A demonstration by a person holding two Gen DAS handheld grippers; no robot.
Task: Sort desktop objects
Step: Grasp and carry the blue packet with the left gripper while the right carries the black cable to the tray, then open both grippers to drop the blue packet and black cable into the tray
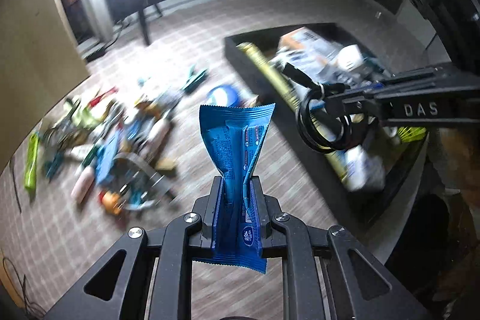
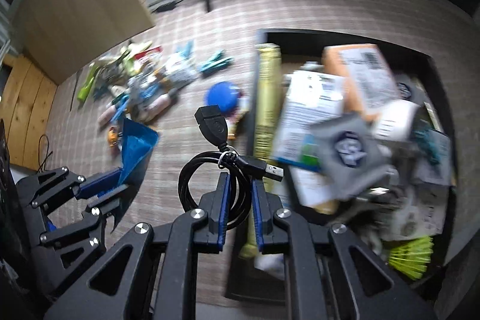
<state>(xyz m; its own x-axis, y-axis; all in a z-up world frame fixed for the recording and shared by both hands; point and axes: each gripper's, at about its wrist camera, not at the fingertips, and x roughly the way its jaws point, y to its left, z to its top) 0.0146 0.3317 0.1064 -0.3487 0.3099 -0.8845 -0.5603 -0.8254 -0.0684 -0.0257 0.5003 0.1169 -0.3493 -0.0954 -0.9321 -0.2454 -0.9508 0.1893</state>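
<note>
Desktop clutter (image 1: pixel 114 146) lay heaped on the checked cloth (image 1: pixel 60 230), left of centre, blurred beyond naming. Blue snack packet (image 1: pixel 237 146) stood upright, pinched at its middle between the pads of the left gripper (image 1: pixel 238 188), serrated top edge flaring above the fingers, bottom edge hanging below them. Coiled black USB cable (image 2: pixel 214 182), bound with a wire tie, sat clamped in the right gripper (image 2: pixel 240 185), socket end sticking up and plug end pointing right. Same cable (image 1: pixel 324 125) seen from the left camera as dark loops dangling from the right gripper's fingertips (image 1: pixel 354 104), over the near wall of the black tray (image 1: pixel 237 50). Tray (image 2: pixel 330 33) lay to the right of the heap, already crowded: gold tube (image 2: pixel 267 98) along its left wall, orange box (image 2: pixel 360 71), white-and-blue box (image 2: pixel 312 110), grey pouch (image 2: pixel 351 152), yellow-green comb-like piece (image 2: pixel 411 257) at the near corner. Blue round lid (image 2: pixel 222 101) rested on the cloth just beside the tray's left wall. Teal clip (image 2: pixel 216 62) lay apart, beyond the lid.
</note>
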